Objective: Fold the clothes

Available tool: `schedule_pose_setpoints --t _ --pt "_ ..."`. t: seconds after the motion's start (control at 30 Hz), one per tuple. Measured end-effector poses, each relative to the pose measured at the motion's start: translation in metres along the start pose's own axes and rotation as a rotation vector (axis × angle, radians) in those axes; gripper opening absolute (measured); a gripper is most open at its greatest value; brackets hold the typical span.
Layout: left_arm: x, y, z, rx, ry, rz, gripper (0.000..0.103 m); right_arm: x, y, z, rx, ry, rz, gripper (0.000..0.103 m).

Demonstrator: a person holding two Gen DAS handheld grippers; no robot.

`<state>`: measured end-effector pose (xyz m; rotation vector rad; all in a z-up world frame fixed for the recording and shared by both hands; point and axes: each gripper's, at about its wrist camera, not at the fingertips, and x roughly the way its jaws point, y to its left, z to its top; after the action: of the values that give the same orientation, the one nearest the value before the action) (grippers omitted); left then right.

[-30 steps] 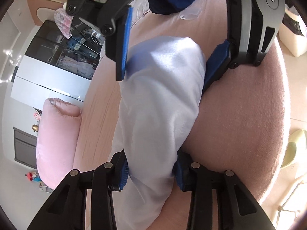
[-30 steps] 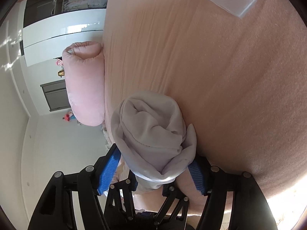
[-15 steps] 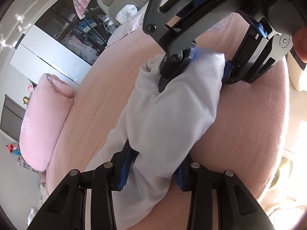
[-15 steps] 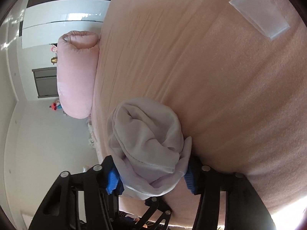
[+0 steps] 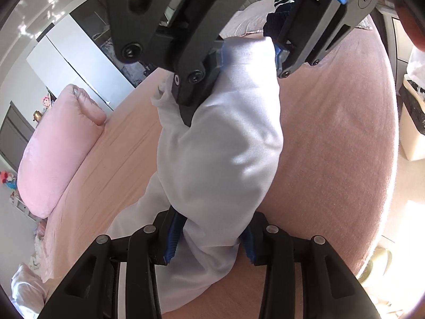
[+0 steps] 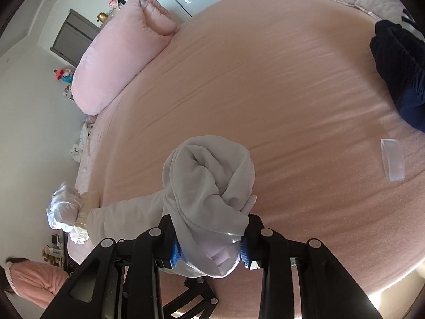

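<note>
A pale lilac-white garment point(image 5: 223, 154) is bunched into a thick roll above the pink bed point(image 5: 332, 159). My left gripper point(image 5: 209, 242) is shut on its near end. My right gripper point(image 5: 249, 53) shows at the top of the left wrist view, shut on the roll's far end. In the right wrist view the right gripper point(image 6: 209, 250) clamps the bunched cloth point(image 6: 207, 180), and a loose part trails left over the bed edge. A dark navy garment point(image 6: 401, 69) lies on the bed at the far right.
A pink rolled pillow point(image 6: 119, 53) lies at the bed's far left. A clear plastic piece point(image 6: 393, 159) lies on the sheet at right. A person in pink point(image 6: 34, 279) is beside the bed. A bin with a bag point(image 5: 414, 122) stands on the floor.
Both grippers have lifted and swung with the garment held between them; the right wrist view has tilted up to take in the whole bed and the navy garment.
</note>
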<state>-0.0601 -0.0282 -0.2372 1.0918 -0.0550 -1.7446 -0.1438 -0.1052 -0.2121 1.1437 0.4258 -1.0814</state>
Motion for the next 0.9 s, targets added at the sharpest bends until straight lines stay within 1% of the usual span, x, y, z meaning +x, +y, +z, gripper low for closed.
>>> schedule_pose_setpoints --t 0.03,0.2,0.37,0.43,0.53,0.73,0.9 --pt "-0.001 0.001 0.000 -0.004 -0.001 0.003 0.036 -0.001 0.005 0.000 -0.017 -0.003 -0.011 0.032" --pt "-0.012 0.013 0.001 -0.063 -0.006 -0.007 0.036 -0.012 0.026 0.003 -0.066 -0.016 -0.004 0.032" --pt "-0.033 0.027 0.000 -0.086 -0.045 0.033 0.036 -0.024 0.061 0.007 -0.146 -0.026 0.010 0.032" --pt "-0.040 0.036 -0.002 -0.111 -0.053 0.035 0.037 -0.027 0.076 0.010 -0.177 -0.019 0.012 0.032" --pt "-0.048 0.052 -0.008 -0.178 -0.051 0.009 0.037 -0.027 0.100 0.014 -0.215 0.004 0.005 0.032" --pt "-0.052 0.085 -0.023 -0.307 -0.042 -0.048 0.037 -0.015 0.136 0.015 -0.299 0.056 -0.025 0.032" --pt "-0.060 0.101 -0.041 -0.399 -0.031 -0.072 0.037 -0.003 0.166 0.011 -0.398 0.084 -0.038 0.032"
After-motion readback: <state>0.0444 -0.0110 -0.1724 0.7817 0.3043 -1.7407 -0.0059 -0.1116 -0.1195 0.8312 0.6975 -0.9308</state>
